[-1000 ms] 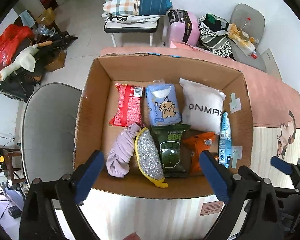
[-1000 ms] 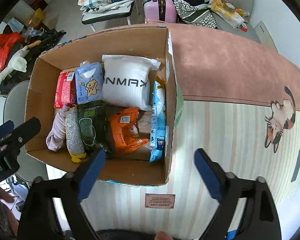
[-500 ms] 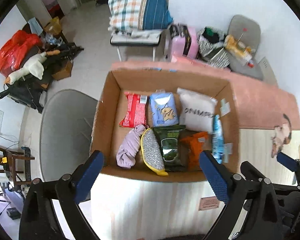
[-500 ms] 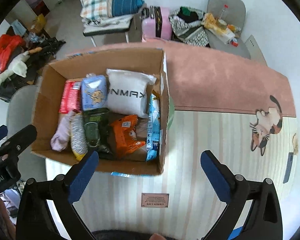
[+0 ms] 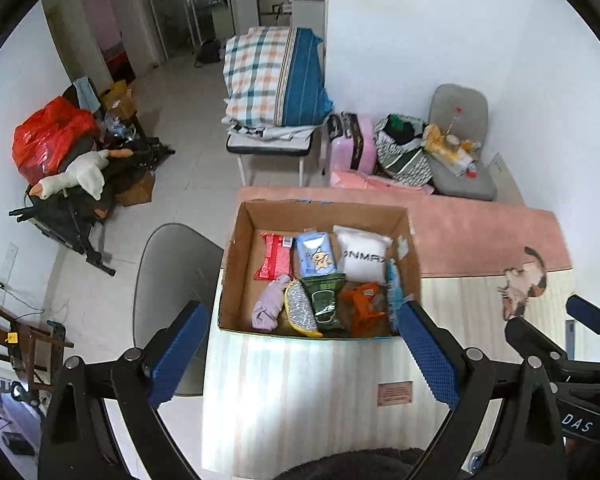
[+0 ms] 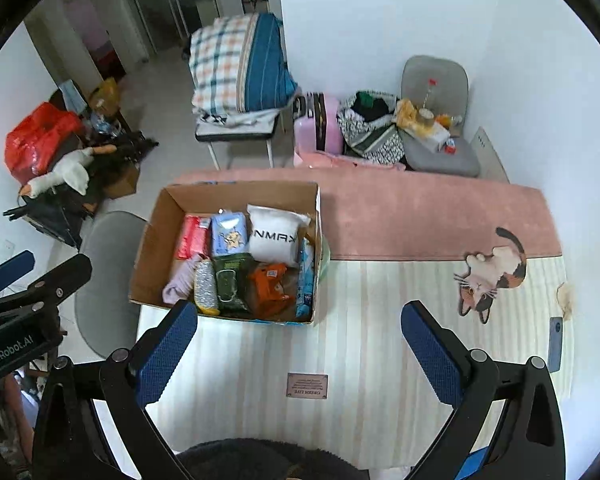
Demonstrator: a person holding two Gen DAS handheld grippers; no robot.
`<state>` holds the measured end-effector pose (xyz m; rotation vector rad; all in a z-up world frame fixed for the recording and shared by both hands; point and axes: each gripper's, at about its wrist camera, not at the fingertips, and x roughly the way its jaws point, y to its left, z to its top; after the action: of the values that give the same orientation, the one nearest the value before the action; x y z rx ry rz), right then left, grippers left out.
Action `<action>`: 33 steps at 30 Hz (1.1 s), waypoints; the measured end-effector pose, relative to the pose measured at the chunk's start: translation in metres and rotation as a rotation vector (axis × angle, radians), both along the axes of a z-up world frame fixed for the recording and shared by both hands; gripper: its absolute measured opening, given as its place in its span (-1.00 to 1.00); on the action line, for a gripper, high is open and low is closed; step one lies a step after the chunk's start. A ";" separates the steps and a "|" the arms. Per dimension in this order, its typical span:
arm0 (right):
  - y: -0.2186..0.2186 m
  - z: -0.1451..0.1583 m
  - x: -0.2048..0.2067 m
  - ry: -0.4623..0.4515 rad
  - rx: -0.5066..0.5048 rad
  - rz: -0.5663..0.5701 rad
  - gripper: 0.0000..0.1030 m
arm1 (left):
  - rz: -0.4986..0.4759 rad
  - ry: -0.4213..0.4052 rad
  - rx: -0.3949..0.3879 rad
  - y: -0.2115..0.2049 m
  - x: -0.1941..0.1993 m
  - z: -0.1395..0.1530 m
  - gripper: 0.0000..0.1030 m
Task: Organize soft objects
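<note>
An open cardboard box (image 5: 240, 280) (image 6: 152, 248) stands on the table's left part. It holds several soft items: a white pillow pack (image 5: 364, 256) (image 6: 274, 238), a blue tissue pack (image 5: 316, 258), a red pack (image 5: 274, 262), a lilac cloth (image 5: 268, 306), a silver-yellow sponge (image 5: 300, 312), a green pouch (image 5: 324, 300), an orange pouch (image 5: 362, 306) and a blue packet (image 6: 306, 276). My left gripper (image 5: 304, 350) is open and empty, high above the box's near edge. My right gripper (image 6: 300, 354) is open and empty above the striped mat, right of the box.
The table carries a striped mat (image 6: 380, 340) with a cat print (image 6: 492, 272) and a pink cloth (image 6: 420, 208). A grey chair (image 5: 172, 272) stands left of the table. Chairs with bedding (image 5: 276, 80), a pink suitcase (image 5: 352, 144) and bags line the far wall.
Both grippers have risen and pulled back from the box, so it looks smaller and more of the room shows. The box's contents have not moved.
</note>
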<state>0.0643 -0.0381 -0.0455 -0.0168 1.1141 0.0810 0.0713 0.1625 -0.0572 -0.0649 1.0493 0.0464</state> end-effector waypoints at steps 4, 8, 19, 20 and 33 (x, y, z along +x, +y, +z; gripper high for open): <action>0.000 0.025 -0.020 -0.044 0.000 0.011 1.00 | 0.004 -0.033 -0.003 -0.001 -0.016 0.018 0.89; -0.003 0.041 -0.033 -0.064 -0.003 0.017 1.00 | 0.004 -0.049 -0.011 -0.002 -0.026 0.027 0.89; -0.005 0.046 -0.036 -0.082 -0.036 -0.005 1.00 | 0.008 -0.063 0.001 -0.005 -0.032 0.028 0.99; -0.005 0.046 -0.036 -0.083 -0.040 -0.007 1.00 | 0.008 -0.060 -0.001 -0.005 -0.031 0.027 0.99; -0.006 0.045 -0.038 -0.097 -0.056 -0.023 1.00 | 0.023 -0.070 0.007 0.000 -0.038 0.028 0.99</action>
<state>0.0261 -0.0438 0.0000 -0.0569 1.0194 0.0280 0.0334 0.1626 -0.0294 -0.0720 0.9782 0.0676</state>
